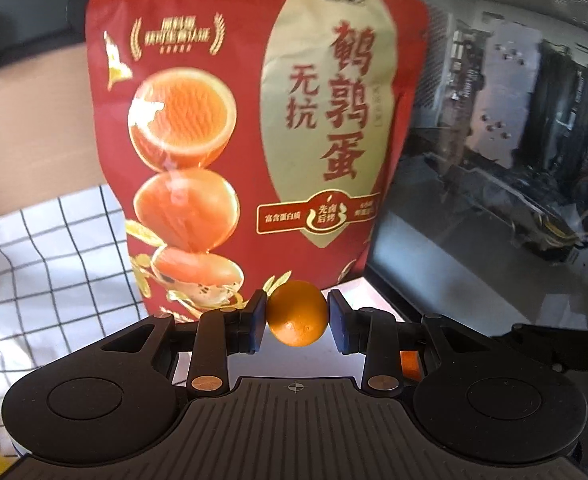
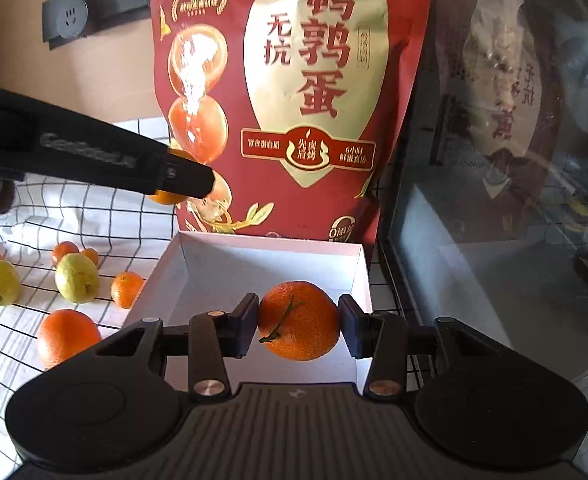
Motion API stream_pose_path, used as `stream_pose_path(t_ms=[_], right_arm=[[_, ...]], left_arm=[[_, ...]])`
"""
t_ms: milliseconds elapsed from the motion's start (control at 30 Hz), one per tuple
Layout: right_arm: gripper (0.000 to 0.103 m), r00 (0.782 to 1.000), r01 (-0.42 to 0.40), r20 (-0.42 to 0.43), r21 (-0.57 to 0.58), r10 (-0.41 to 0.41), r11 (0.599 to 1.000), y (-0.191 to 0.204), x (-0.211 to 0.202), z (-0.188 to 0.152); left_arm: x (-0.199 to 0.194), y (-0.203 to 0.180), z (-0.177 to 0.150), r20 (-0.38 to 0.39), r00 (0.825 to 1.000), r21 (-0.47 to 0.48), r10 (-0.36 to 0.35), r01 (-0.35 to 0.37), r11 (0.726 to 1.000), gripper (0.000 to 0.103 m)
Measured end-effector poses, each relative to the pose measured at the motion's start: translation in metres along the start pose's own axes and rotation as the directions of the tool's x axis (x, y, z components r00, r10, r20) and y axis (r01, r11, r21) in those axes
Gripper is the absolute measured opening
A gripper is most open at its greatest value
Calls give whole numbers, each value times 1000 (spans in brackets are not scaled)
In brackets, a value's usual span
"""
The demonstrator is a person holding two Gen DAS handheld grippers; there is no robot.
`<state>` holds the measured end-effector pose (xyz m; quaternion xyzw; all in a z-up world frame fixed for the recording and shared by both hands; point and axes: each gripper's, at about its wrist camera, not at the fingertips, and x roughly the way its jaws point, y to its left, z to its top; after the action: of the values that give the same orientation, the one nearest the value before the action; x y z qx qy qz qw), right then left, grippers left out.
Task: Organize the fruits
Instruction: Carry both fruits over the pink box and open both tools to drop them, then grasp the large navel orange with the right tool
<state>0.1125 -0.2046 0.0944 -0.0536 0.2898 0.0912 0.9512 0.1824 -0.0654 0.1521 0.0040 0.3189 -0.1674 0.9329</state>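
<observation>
Left wrist view: our left tool (image 1: pixel 297 316) is clamped on a small smooth orange citrus fruit (image 1: pixel 297 314), both blue pads pressed to its sides. The fruit hangs above the near part of a shallow white cardboard box (image 1: pixel 357 300). Behind it stands a tall red foil snack pouch with gold lettering (image 1: pixel 230 128), upright on a white cloth with a black grid pattern (image 1: pixel 42 248). To the right is a dark glass panel (image 1: pixel 505 152) — it reflects the room.

Right wrist view: our right tool (image 2: pixel 298 322) grips a larger round orange mandarin with a green stem (image 2: pixel 298 320), pads touching it on both sides. The mandarin is held over the white box (image 2: pixel 222 264), whose floor is bare. The left tool (image 2: pixel 182 178) enters from the left as a black arm, its small fruit (image 2: pixel 166 197) partly hidden behind it, just in front of the red pouch (image 2: pixel 294 80).

On the checked cloth (image 2: pixel 14 344) covering the counter, left of the box, lie loose fruits — two yellow-green pear-shaped fruits (image 2: pixel 77 278), several small orange citrus fruits (image 2: pixel 127 289) and one large orange (image 2: pixel 68 338).
</observation>
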Motion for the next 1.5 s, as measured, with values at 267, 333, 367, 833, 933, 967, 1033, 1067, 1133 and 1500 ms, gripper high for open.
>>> stream_pose_path(t_ms=[267, 333, 367, 833, 933, 967, 1033, 1067, 1133, 1500], right_arm=[[55, 1000, 14, -15, 16, -14, 1000, 3, 19, -3], [60, 1000, 20, -11, 2, -20, 1000, 6, 20, -3], [61, 1000, 19, -16, -7, -19, 1000, 8, 20, -3], [70, 997, -70, 8, -166, 72, 984, 64, 9, -9], [71, 990, -134, 10, -201, 138, 970, 84, 7, -8], [71, 987, -156, 10, -215, 162, 964, 92, 6, -9], [71, 978, -202, 8, -244, 210, 949, 109, 4, -10], [71, 972, -225, 3, -259, 233, 939, 117, 4, -10], [71, 962, -263, -8, -291, 273, 920, 133, 4, -13], [71, 951, -306, -106, -438, 289, 845, 202, 44, -22]], left_arm=[[15, 26, -10, -21, 1000, -59, -9, 7, 998, 38], [10, 33, -14, -9, 1000, -75, -14, 13, 997, 38], [7, 36, -16, -1, 1000, -81, -19, 19, 997, 38], [-79, 109, -120, 41, 986, -347, 159, -136, 928, 38], [-101, 130, -143, 9, 973, -394, 232, -210, 895, 38], [-108, 138, -151, -10, 965, -408, 260, -242, 880, 38], [-120, 151, -164, -46, 948, -437, 314, -301, 847, 38], [-123, 156, -170, -60, 941, -451, 334, -324, 832, 38], [-131, 165, -182, -80, 931, -471, 355, -350, 810, 38], [-148, 174, -221, -115, 931, -471, 346, -358, 806, 38]])
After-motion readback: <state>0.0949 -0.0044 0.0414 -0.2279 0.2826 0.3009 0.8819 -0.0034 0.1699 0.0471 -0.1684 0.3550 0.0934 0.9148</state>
